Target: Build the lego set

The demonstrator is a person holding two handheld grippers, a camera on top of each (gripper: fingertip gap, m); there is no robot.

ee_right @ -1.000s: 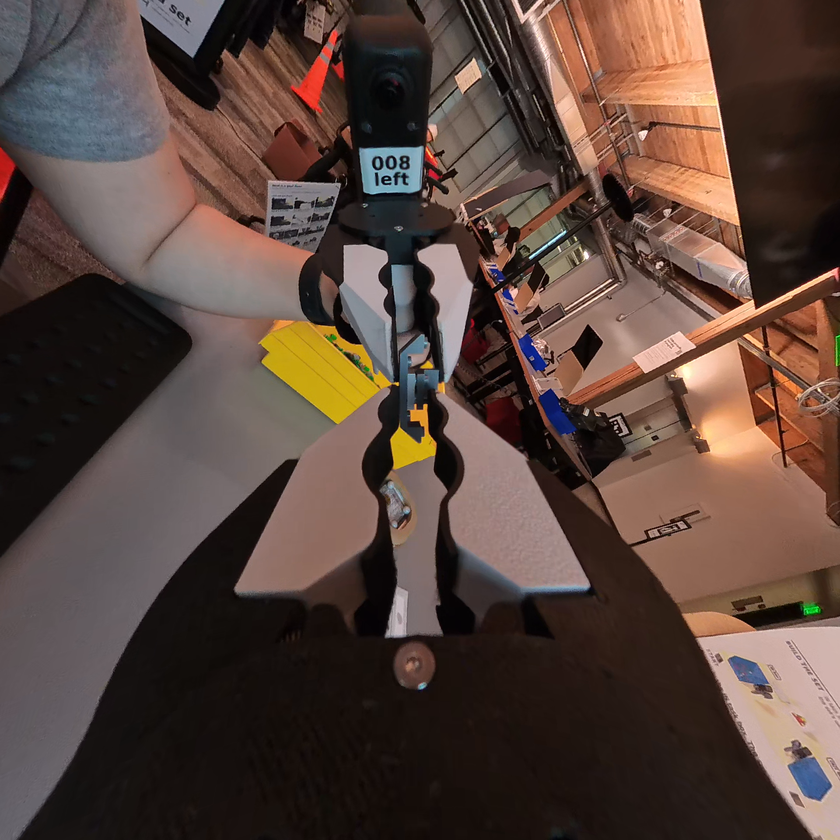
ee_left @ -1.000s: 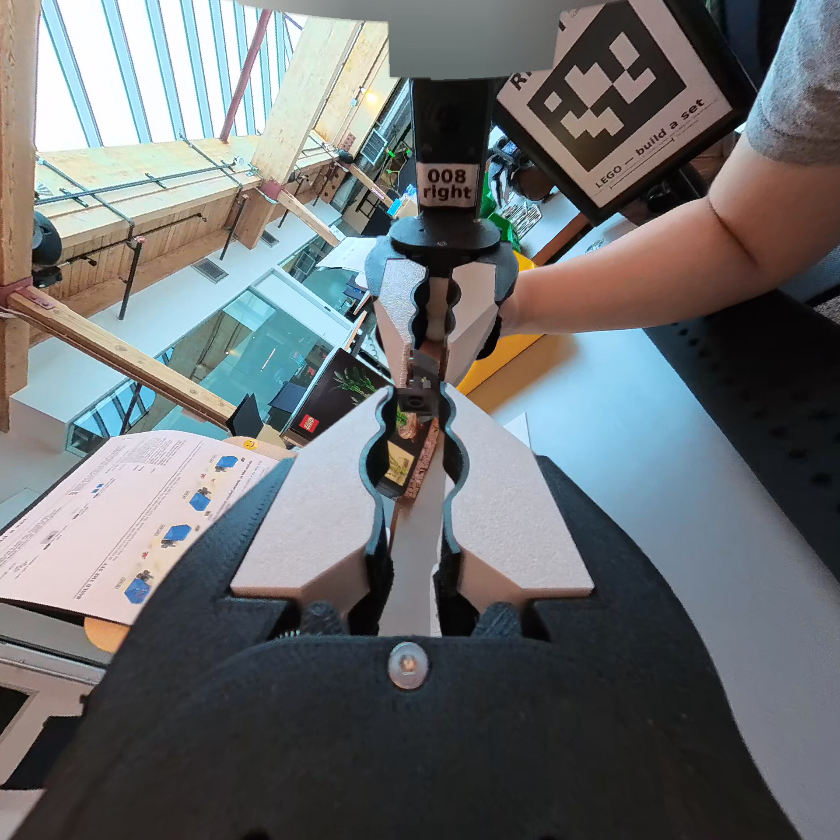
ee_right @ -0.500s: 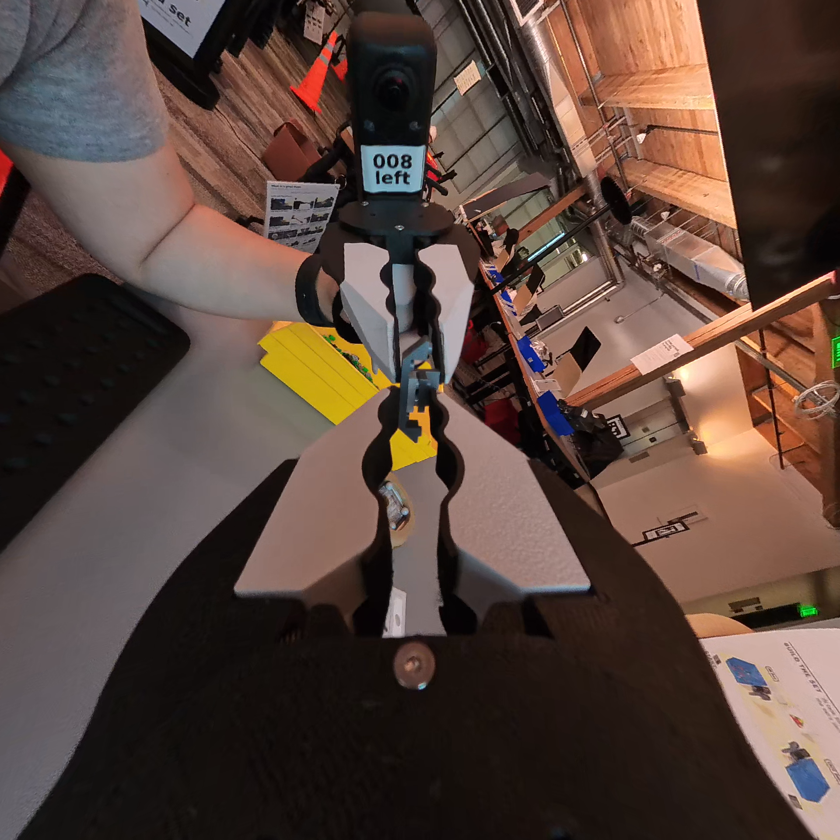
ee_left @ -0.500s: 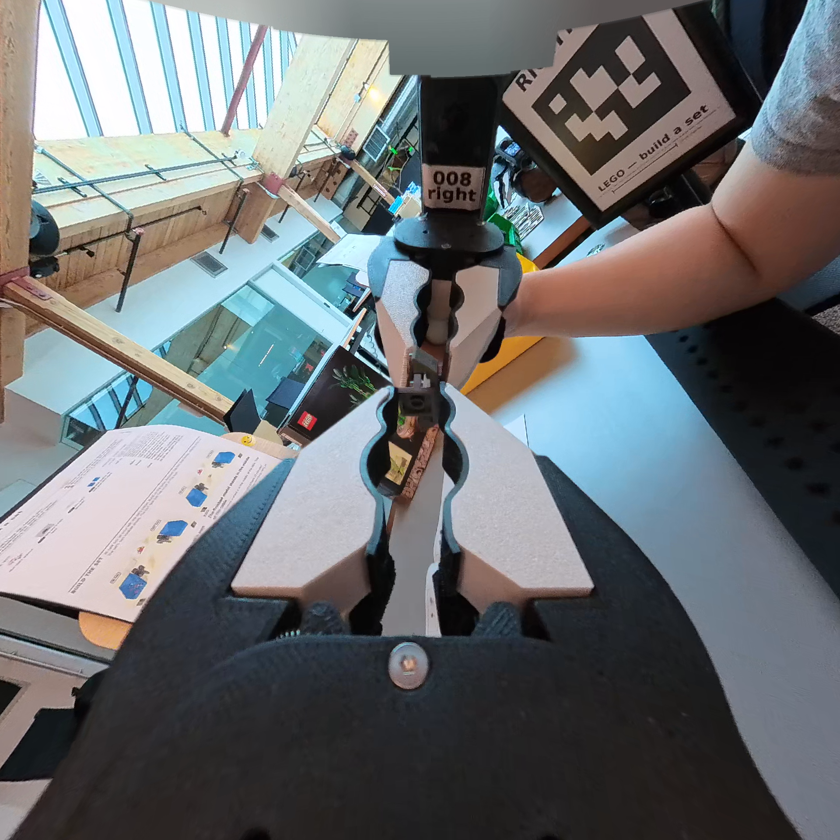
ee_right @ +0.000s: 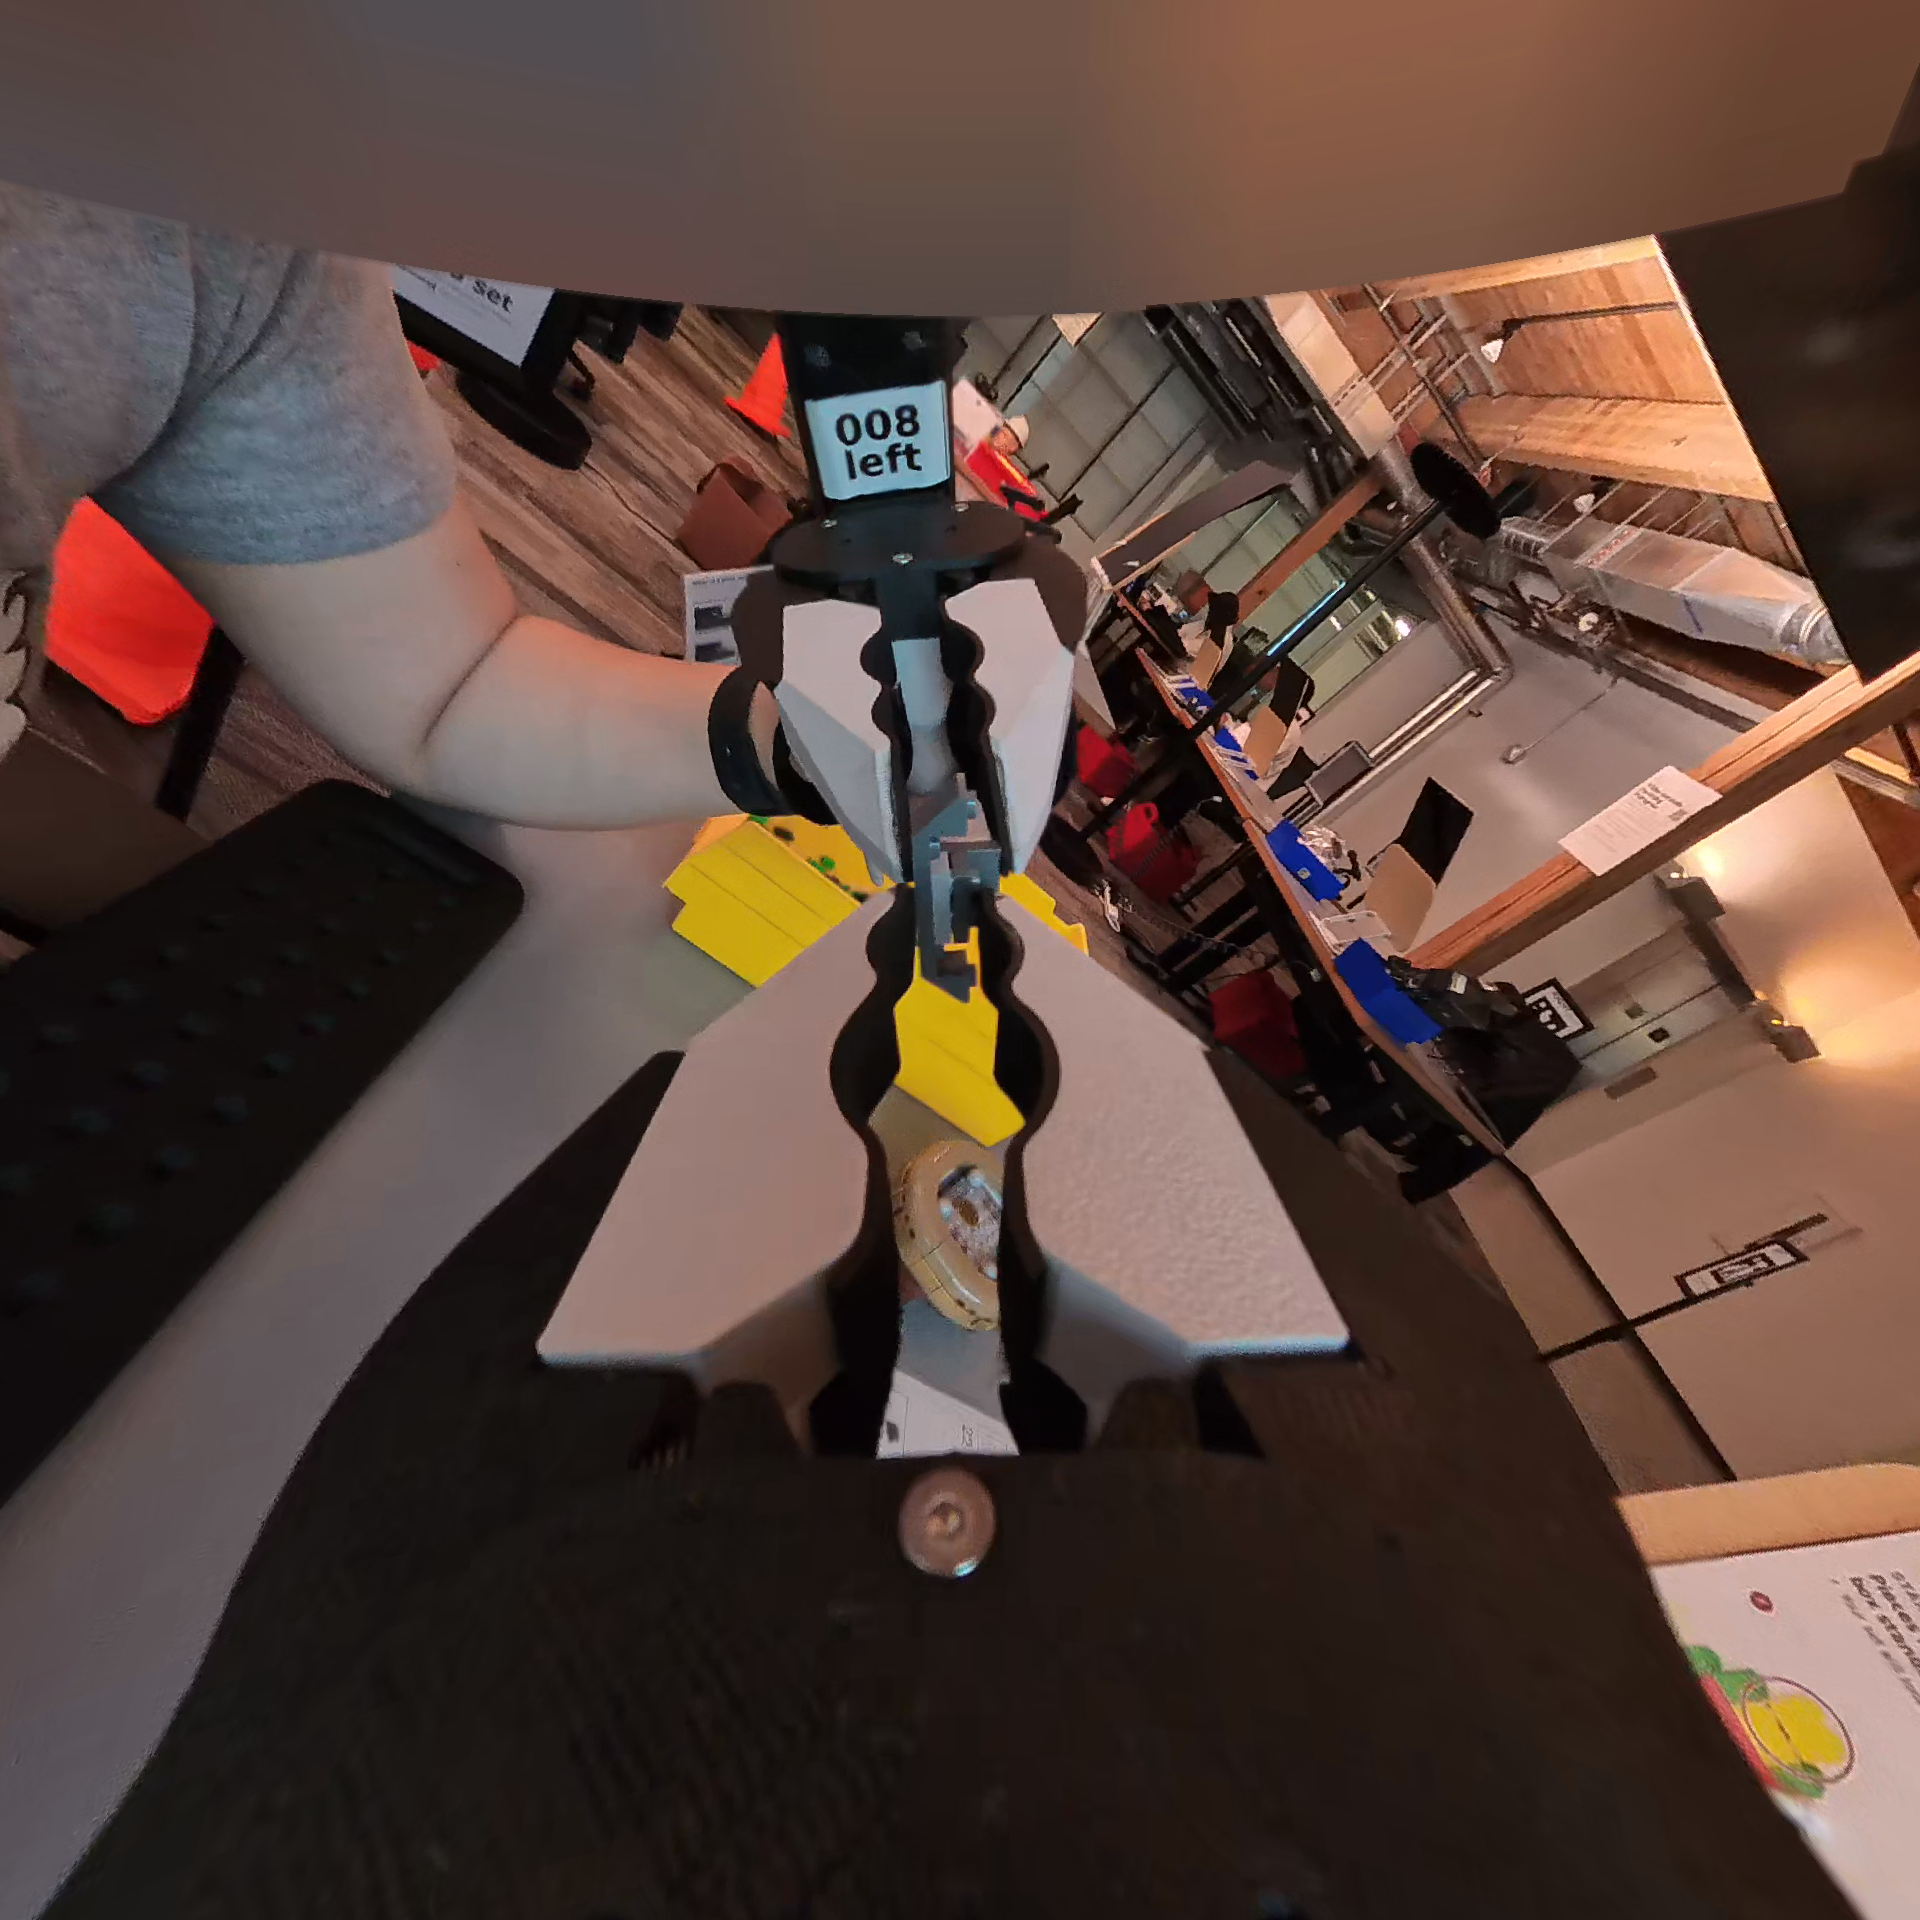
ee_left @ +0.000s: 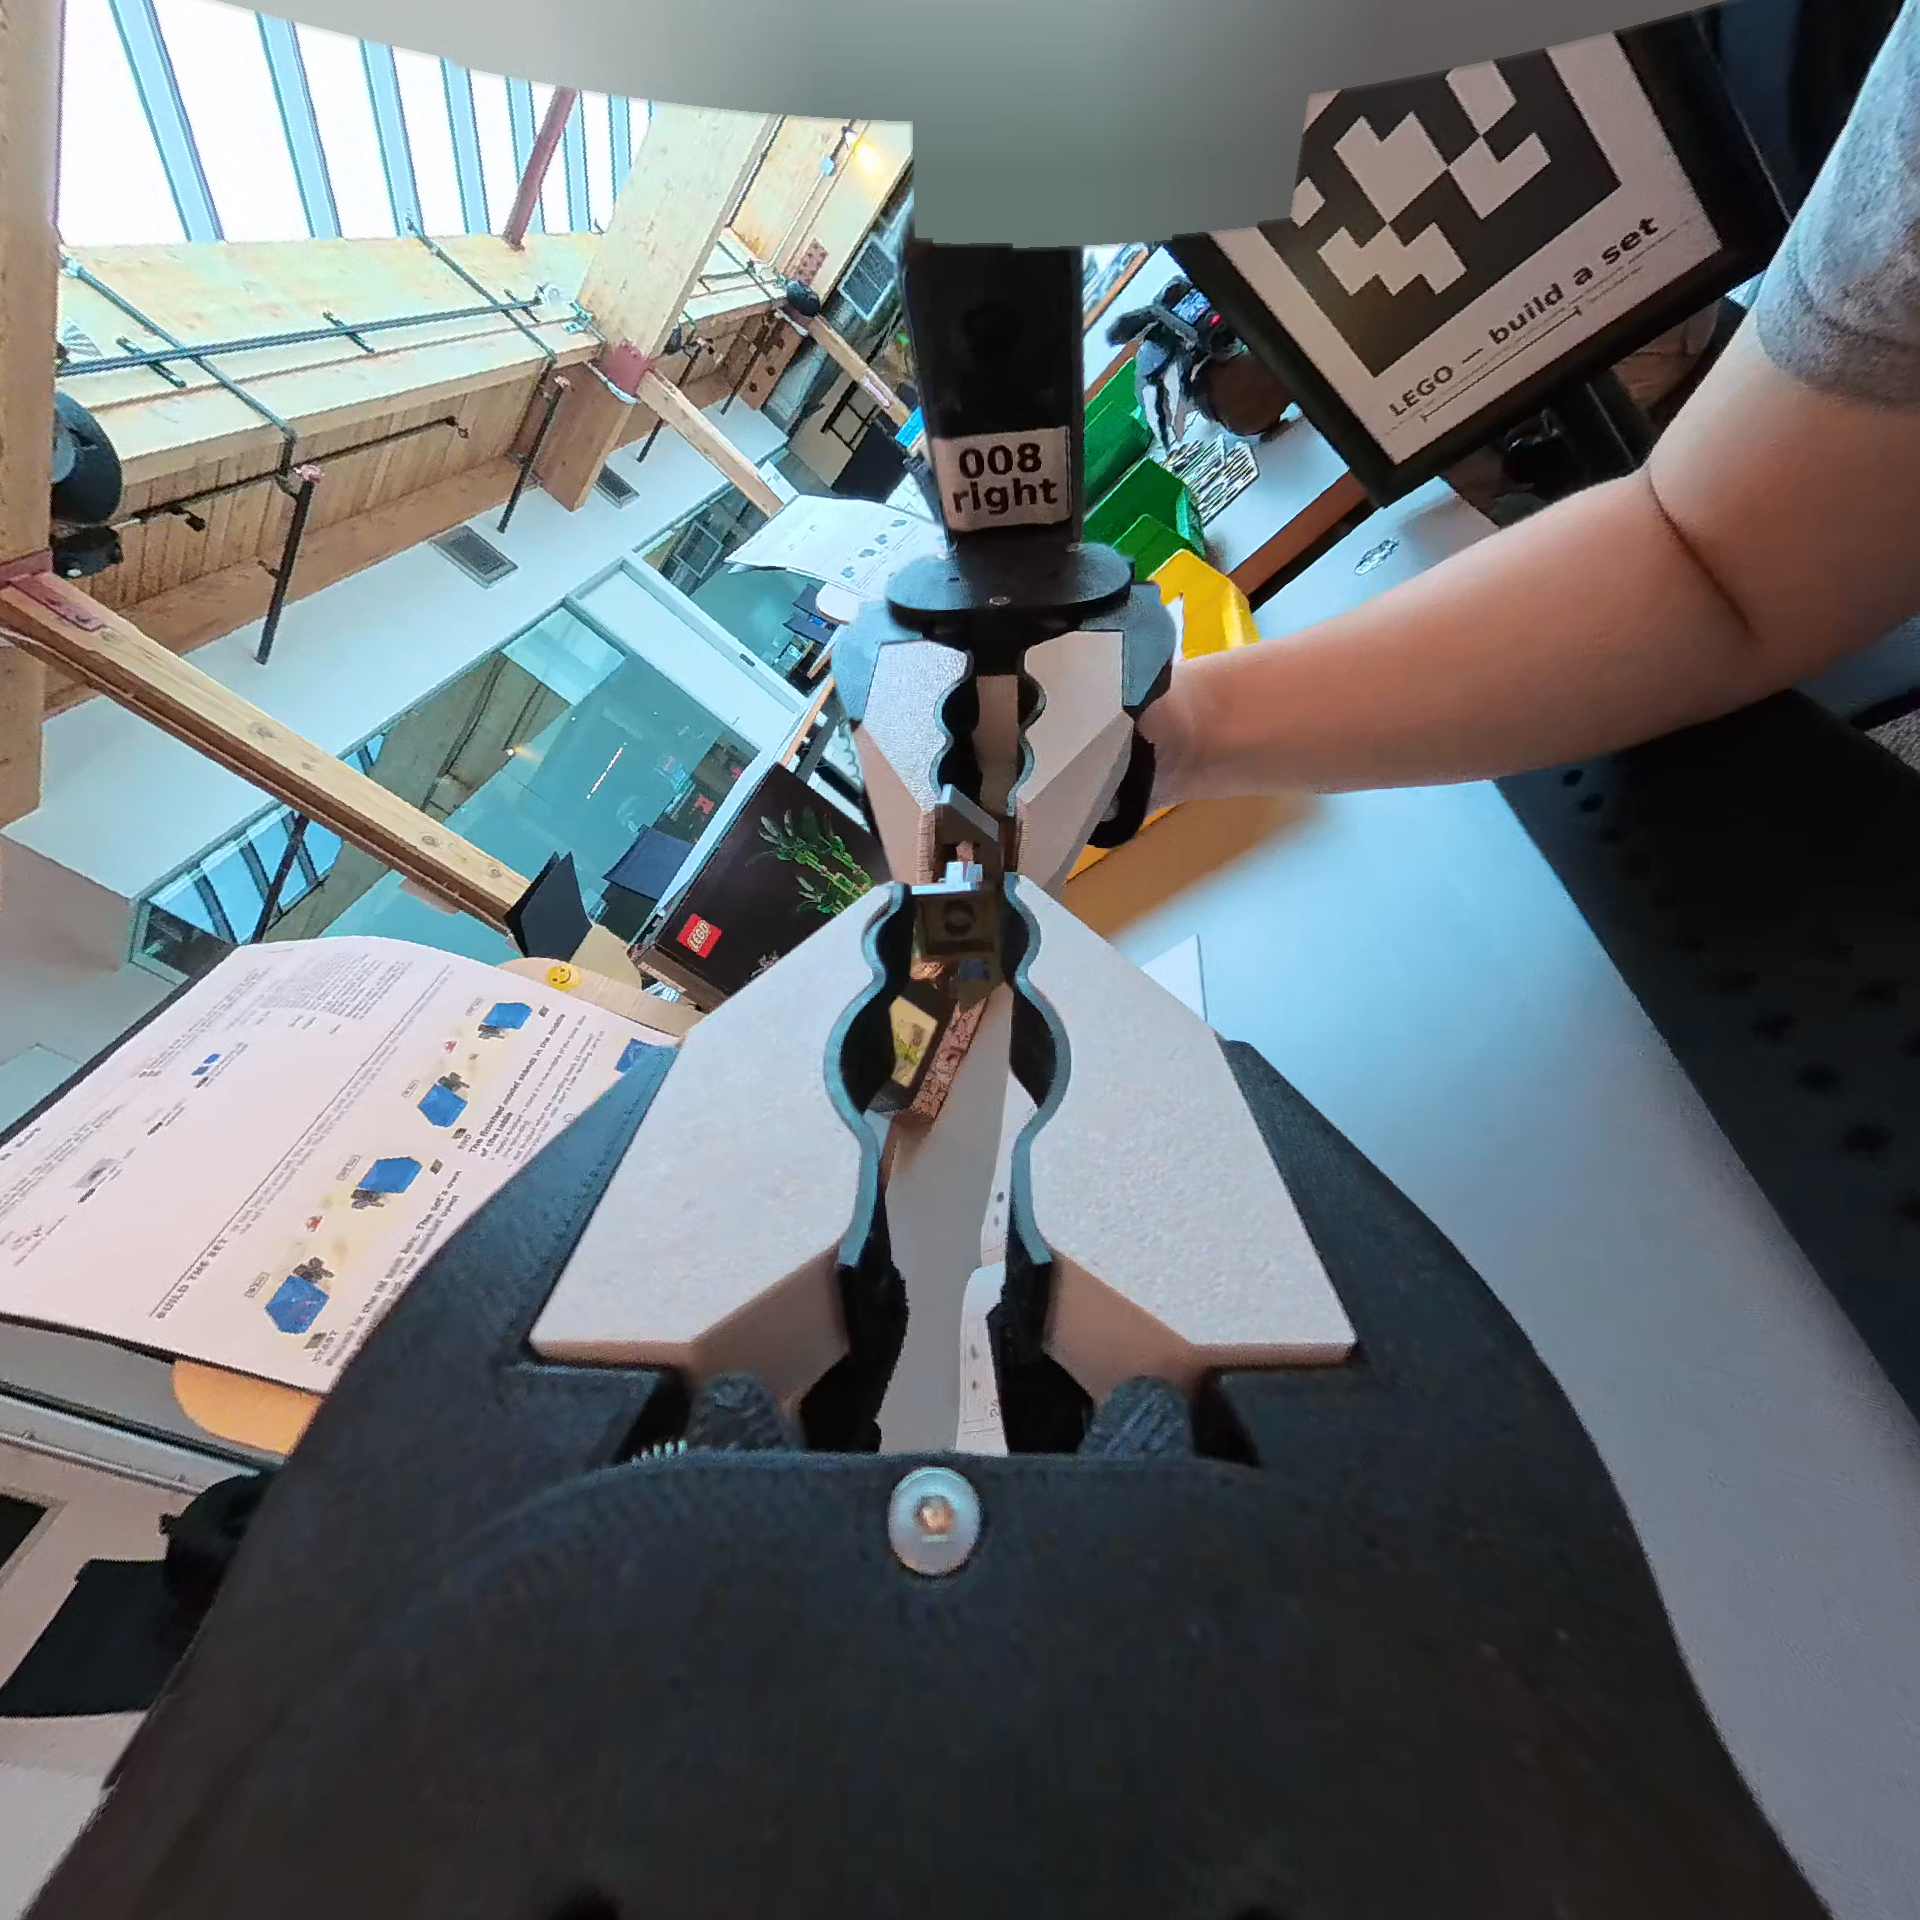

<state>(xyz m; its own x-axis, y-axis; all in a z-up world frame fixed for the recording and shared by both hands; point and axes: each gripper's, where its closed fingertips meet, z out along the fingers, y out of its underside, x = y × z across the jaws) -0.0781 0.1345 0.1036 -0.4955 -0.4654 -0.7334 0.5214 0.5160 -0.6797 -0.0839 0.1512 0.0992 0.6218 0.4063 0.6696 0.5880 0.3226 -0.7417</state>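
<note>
Both grippers are held in the air above the table, tip to tip, facing each other. My left gripper [ee_left: 951, 909] is shut on a small dark grey lego piece [ee_left: 951, 928]. My right gripper [ee_right: 945, 920] is shut on a grey lego piece [ee_right: 943, 940]. In the left wrist view the right gripper [ee_left: 977, 831] shows opposite with its grey piece [ee_left: 968, 831]. In the right wrist view the left gripper [ee_right: 948, 831] shows opposite with its piece [ee_right: 951, 831]. The two pieces touch between the fingertips; I cannot tell if they are joined.
A printed instruction sheet [ee_left: 312, 1122] lies at the left, with a black lego box [ee_left: 769, 894] behind it. Yellow bins [ee_right: 769, 894] stand on the table beyond the grippers. A black perforated mat [ee_right: 208, 987] lies beside them. A tan round part [ee_right: 951, 1236] lies on the table below.
Both grippers stay shut and tip to tip. The right wrist view has tilted, so the yellow bins now show between its fingers. The left view has shifted only slightly.
</note>
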